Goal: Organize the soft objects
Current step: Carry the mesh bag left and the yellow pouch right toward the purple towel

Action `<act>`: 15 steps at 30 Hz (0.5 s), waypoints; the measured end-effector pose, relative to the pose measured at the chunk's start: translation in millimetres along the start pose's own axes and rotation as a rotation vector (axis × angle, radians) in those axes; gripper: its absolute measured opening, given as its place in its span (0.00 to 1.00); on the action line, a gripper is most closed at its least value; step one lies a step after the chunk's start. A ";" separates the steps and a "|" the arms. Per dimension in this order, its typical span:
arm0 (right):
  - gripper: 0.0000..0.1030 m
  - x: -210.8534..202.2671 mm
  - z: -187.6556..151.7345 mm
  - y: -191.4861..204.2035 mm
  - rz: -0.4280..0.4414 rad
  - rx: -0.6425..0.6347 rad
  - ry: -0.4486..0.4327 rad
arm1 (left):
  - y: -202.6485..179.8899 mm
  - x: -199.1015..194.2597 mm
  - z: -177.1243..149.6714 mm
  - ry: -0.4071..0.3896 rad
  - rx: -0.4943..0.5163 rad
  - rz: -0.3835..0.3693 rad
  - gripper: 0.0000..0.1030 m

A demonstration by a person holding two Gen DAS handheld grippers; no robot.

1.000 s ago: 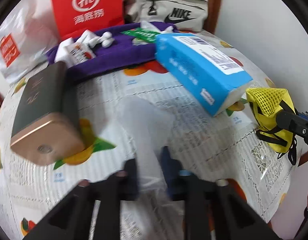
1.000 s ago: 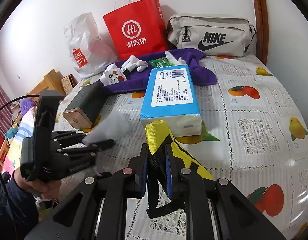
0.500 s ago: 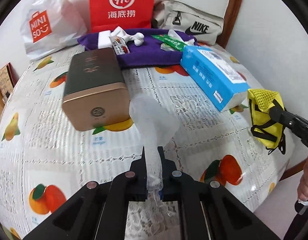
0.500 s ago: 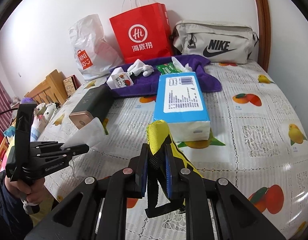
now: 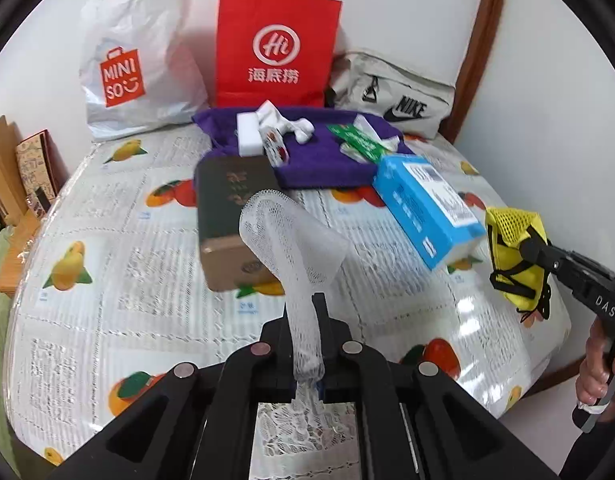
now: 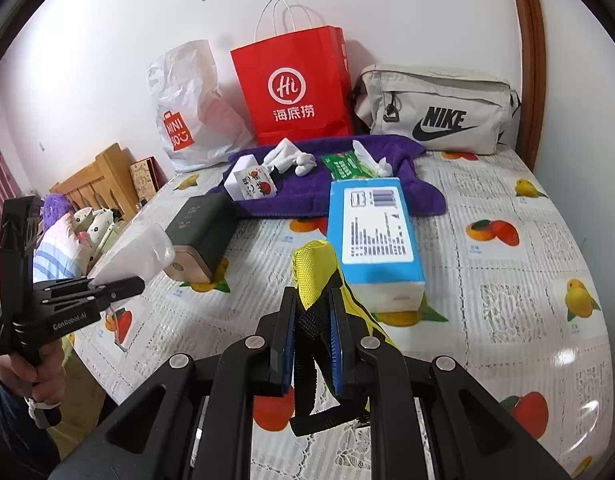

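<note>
You have both tools loaded and lifted clear of the table (image 5: 119,320), which makes sense if you mean to carry each soft thing to the purple towel (image 5: 319,160) at the back, where the other soft bits lie.

Your left gripper (image 5: 307,344) is clamped tight on the bunched lower end of the white foam net sleeve (image 5: 291,240). Held by that narrow end, the sleeve stands up and fans open above the jaws, in front of the dark box with the gold end (image 5: 231,224) that lies just in front of the towel. The grip is low on the sleeve, so the wide end is free to flop. That is probably fine for something so light.

Your right gripper (image 6: 311,332) is closed on the yellow mesh pouch (image 6: 315,268), pinching its fabric and a black strap together. The top pokes above the pads while the rest and the strap loop hang below. It hovers just in front of the blue tissue pack (image 6: 371,232), which lies with its far end touching the towel's front edge.

On the towel you already have a white sock (image 6: 291,158), a green packet (image 6: 347,166) and a small white pack with a fruit print (image 6: 251,184). That cluster suggests the towel is your collecting spot. Behind the towel, a red paper bag (image 6: 295,88), a white plastic bag (image 6: 191,116) and a grey pouch bag (image 6: 435,112) lean against the wall, out of the working area.

Judging from this, the sleeve and the pouch are both mid-carry, neither yet set down.
</note>
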State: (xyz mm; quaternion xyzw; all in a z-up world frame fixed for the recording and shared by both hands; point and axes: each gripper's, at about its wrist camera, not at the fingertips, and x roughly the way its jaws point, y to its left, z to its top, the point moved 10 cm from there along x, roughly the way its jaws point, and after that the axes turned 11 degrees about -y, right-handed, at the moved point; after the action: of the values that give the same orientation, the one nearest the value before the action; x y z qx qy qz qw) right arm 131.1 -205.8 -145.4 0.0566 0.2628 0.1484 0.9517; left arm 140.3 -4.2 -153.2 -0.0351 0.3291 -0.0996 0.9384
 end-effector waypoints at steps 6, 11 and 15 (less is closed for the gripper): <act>0.14 3.7 13.2 -1.6 -0.001 -0.001 -0.006 | 5.9 -4.0 17.2 -0.021 -0.016 0.007 0.07; 0.14 4.2 25.7 -4.0 0.000 -0.002 -0.020 | 7.8 0.1 31.2 -0.027 -0.023 0.014 0.07; 0.14 6.3 37.7 -4.1 0.004 -0.007 -0.028 | 8.8 5.1 42.0 -0.025 -0.024 0.015 0.07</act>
State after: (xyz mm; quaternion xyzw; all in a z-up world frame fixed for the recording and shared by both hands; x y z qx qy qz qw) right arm 156.8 -208.9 -117.0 0.0559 0.2486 0.1507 0.9552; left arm 171.9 3.4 -124.7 -0.0449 0.3186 -0.0880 0.9427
